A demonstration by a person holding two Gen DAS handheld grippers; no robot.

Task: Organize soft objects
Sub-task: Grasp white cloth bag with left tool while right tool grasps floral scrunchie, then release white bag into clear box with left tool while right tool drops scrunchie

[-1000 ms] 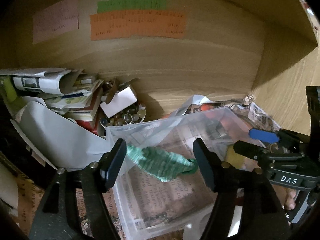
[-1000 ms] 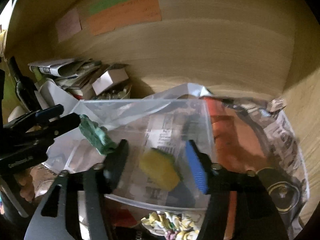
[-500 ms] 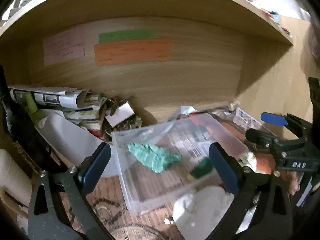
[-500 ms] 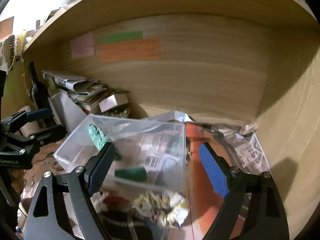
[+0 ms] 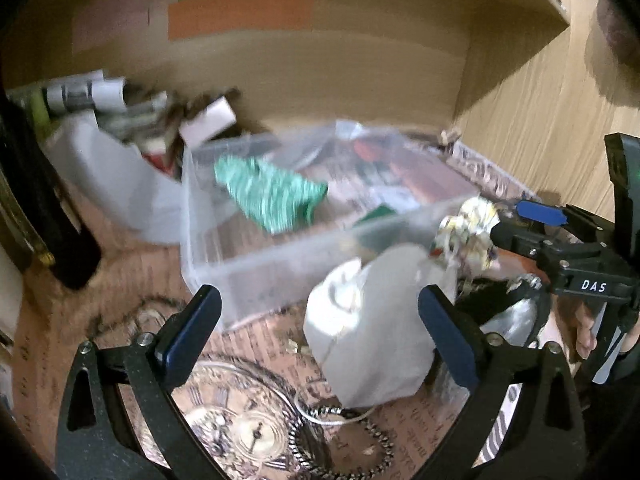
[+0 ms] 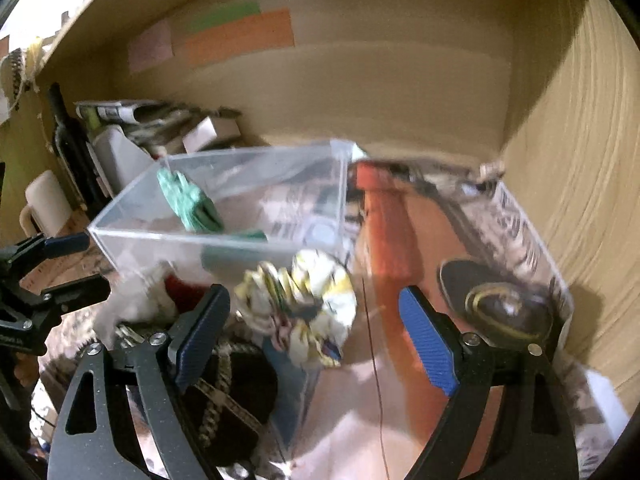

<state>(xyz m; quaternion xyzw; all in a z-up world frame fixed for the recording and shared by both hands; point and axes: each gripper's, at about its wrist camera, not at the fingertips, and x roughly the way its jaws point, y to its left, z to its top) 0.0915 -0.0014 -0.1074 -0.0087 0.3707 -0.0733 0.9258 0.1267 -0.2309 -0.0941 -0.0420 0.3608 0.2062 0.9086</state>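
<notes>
A clear plastic bin [image 5: 256, 264] [image 6: 224, 236] stands on the shelf with a green knitted cloth [image 5: 272, 194] [image 6: 186, 200] lying in it, plus a dark green piece [image 6: 236, 258]. A yellow-white patterned scrunchie [image 6: 300, 304] [image 5: 468, 232] lies in front of the bin. My right gripper [image 6: 314, 340] is open just above the scrunchie, not touching it. My left gripper [image 5: 318, 332] is open and empty in front of the bin, over a white cloth-like lump [image 5: 372, 332]. Both views are blurred.
Stacked papers, a white box [image 5: 208, 124] and a dark bottle [image 6: 68, 136] crowd the back left. A red and newspaper sheet [image 6: 400, 240] covers the right, with a dark round object [image 6: 496, 308] on it. A beaded chain [image 5: 344, 440] and clock print lie in front. Wooden walls close back and right.
Both grippers pulled back and down from the bin, open. The green cloth stays in the bin. The right gripper now hangs over the scrunchie.
</notes>
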